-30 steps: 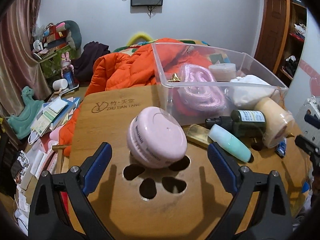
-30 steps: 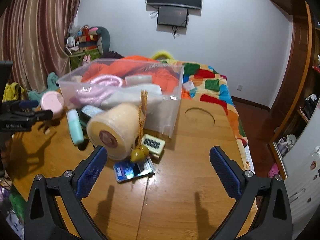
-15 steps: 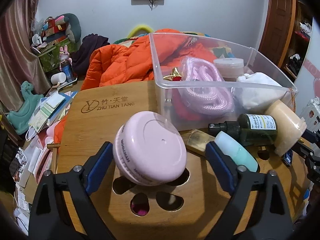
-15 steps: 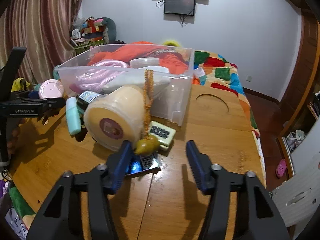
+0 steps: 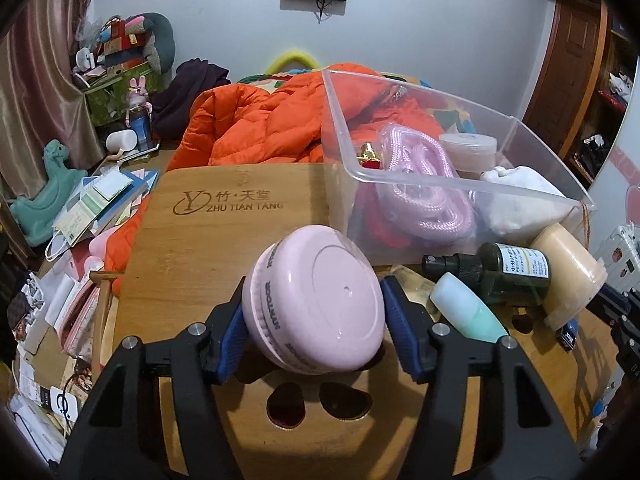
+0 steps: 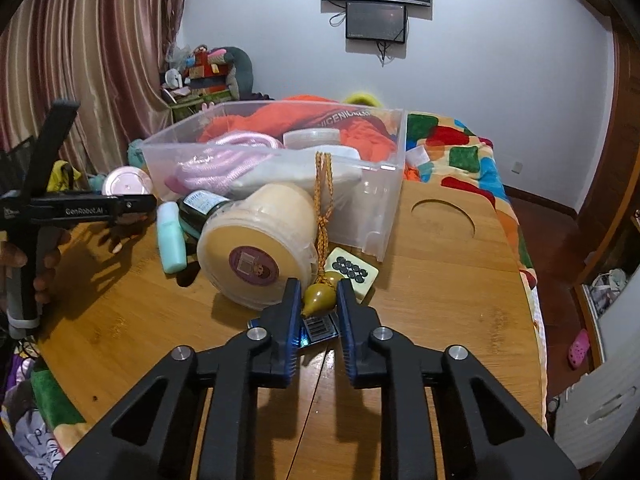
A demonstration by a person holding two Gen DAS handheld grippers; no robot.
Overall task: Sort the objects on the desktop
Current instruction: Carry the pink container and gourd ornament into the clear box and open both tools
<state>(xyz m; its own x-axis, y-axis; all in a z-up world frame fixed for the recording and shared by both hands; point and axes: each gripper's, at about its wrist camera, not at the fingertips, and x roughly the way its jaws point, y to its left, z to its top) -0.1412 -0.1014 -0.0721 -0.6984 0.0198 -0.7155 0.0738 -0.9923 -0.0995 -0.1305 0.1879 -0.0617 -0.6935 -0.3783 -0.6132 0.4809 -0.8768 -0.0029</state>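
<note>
One pink round case [image 5: 320,300] is now pinched by the left gripper [image 5: 316,332], one olive gourd pendant [image 6: 319,298] by the right gripper [image 6: 318,312]; a second ago both grippers were spread. One clear bin [image 5: 460,178] is seen on the table [image 6: 440,280].

Pink round case [image 5: 320,300], tilted, before the clear bin [image 5: 460,184]. Olive gourd charm [image 6: 319,299], braided cord upright, beside a cream tub [image 6: 260,244].

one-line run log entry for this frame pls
left gripper: shut on pink round case | right gripper: shut on olive gourd pendant | clear bin: partly filled
</note>
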